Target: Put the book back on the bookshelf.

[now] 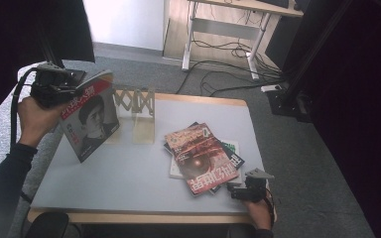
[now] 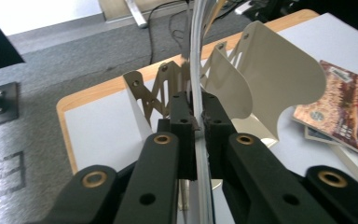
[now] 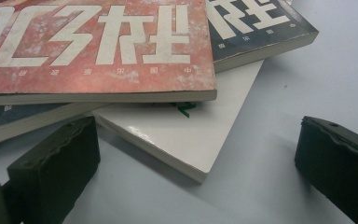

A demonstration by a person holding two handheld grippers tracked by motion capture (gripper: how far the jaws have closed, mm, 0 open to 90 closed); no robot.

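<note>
- Black jaws of my left gripper [image 2: 196, 122] are clamped on the thin edge of a magazine [image 1: 90, 119]; the left gripper view looks straight along that edge, a pale sliver between the pads.
- From the high view the same magazine stands tilted at the table's [image 1: 129, 178] left rear, lifted by its top corner, its cover showing a portrait and red-and-white lettering too small for me to read.
- Just beside it stands the rack [image 1: 138, 111], a cream metal book holder with a scissor-lattice back; the left gripper view shows its curved dividers close up, which the high view does not.
- My right gripper [image 1: 239, 191] rests on the table at the front right, jaws wide apart and holding nothing.
- Its own view shows the stack [image 3: 121, 70] from table level: a red cover on top with large white characters seen upside down, a dark cover under it, and a white book at the bottom whose corner lies between my open jaws, not touched.
- In the high view the stack lies fanned out right of centre.
</note>
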